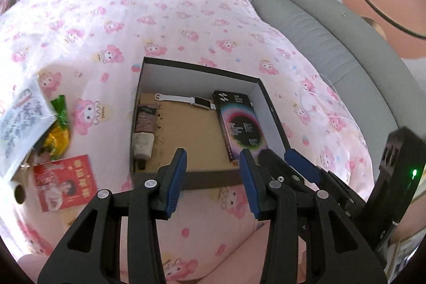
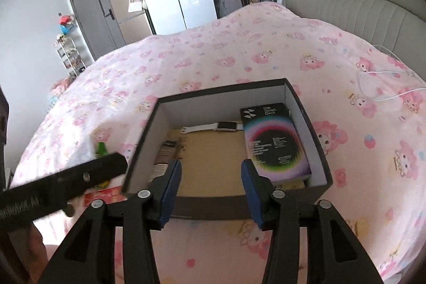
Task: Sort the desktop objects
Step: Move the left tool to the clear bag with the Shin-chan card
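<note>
**Inspector:** Start with the box [image 1: 202, 175]. It sits open on the bed [image 1: 159, 17], on a soft pink quilt. Inside lie a white-strapped watch [image 1: 186, 99] along the far wall, a black booklet with a rainbow ring [image 1: 241, 127] against the right wall, and a tube [image 1: 143, 132] along the left wall. The middle of the cardboard floor is bare.

**Assessor:** And what remains outside?

**Inspector:** To the box's left, on the quilt: a red packet [image 1: 65, 182], a green and yellow wrapper [image 1: 58, 132], and a clear printed bag [image 1: 21, 124] partly over that wrapper (the left-wrist view is blurred there, so I will not name them closer).

**Assessor:** Grippers?

**Inspector:** The left gripper [image 1: 213, 180] has its jaws spread wide and holds nothing. The right gripper [image 2: 211, 190] is likewise wide apart and empty. Both hang just over the box's near wall, with the right one close beside the left.

**Assessor:** Risks?

**Inspector:** Three, in my judgement. The quilt gives, so pressing on a flat packet may sink it instead of seating it between the pads. The overlapping bag and wrapper could come up together or drag each other. And the two grippers crowd each other; a sideways swing could clip the near wall and shift the light box.
</note>
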Available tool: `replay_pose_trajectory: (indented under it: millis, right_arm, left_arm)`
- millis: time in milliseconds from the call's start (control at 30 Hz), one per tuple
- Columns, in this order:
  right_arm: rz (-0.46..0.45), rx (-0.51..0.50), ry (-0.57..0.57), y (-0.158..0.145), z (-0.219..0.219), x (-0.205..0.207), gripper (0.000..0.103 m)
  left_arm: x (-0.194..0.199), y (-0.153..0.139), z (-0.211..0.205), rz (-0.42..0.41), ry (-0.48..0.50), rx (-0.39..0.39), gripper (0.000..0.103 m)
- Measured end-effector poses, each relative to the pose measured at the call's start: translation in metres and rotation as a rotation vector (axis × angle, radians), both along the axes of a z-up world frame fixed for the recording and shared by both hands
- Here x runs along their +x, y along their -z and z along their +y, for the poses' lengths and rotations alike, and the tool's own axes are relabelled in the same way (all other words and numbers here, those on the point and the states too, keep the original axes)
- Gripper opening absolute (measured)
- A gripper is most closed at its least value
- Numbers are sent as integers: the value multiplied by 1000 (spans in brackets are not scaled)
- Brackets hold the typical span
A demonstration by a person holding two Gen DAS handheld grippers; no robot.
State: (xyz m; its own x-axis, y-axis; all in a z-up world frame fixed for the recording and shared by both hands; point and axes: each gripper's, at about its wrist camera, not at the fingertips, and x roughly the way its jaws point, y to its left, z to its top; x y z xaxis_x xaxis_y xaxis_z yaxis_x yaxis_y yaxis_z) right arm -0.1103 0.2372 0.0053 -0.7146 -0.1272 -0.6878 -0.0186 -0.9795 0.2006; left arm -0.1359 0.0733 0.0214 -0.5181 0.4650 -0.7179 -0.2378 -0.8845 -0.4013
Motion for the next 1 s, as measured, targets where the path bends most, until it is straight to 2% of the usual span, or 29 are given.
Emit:
replay_pose_trajectory:
  millis: [133,533,800,1000]
  right_arm:
    - [7,0,-43,-4,-21,21,49]
    - [12,25,-216,-11,-81,54,49]
    - [-24,37,-319,6,-131,52,49]
    - [-62,55,-427,25,-180,44,48]
  left_arm:
    - [28,-11,-11,39,-11,-40,39]
    - [78,-14,-77,61,-77,-33,39]
    - [92,4,-128,35,-170,-20,39]
    - [99,29,-179,-9,-269,17,39]
